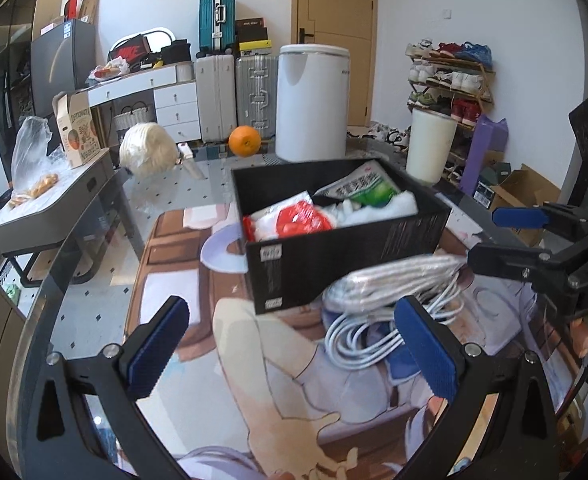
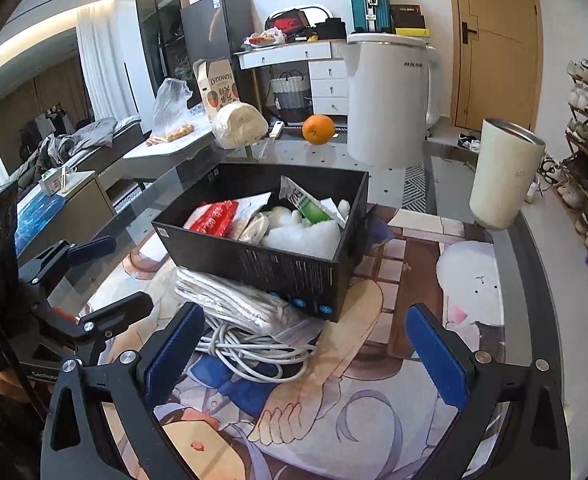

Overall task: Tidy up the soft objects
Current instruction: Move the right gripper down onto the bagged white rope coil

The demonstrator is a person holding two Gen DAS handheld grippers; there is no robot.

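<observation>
A black box (image 1: 345, 252) (image 2: 286, 268) stands on the printed mat. It holds a red-and-white packet (image 1: 294, 220) (image 2: 214, 218), a green-and-white packet (image 1: 361, 188) (image 2: 309, 206) and white stuffing (image 2: 305, 236). A clear bag of white fabric (image 1: 393, 284) (image 2: 242, 300) lies against the box's near side, on a coil of white cable (image 1: 357, 340) (image 2: 250, 344). My left gripper (image 1: 294, 348) is open and empty, just short of the bag; it also shows in the right wrist view (image 2: 106, 276). My right gripper (image 2: 305, 356) is open and empty above the cable; it also shows in the left wrist view (image 1: 481, 236).
A white tumbler (image 1: 429, 144) (image 2: 501, 172) stands right of the box. Behind it are an orange (image 1: 245, 141) (image 2: 317, 129), a cream yarn ball (image 1: 150, 150) (image 2: 240, 124) and a tall white appliance (image 1: 311, 100) (image 2: 389, 100). A side table (image 1: 54, 208) stands left.
</observation>
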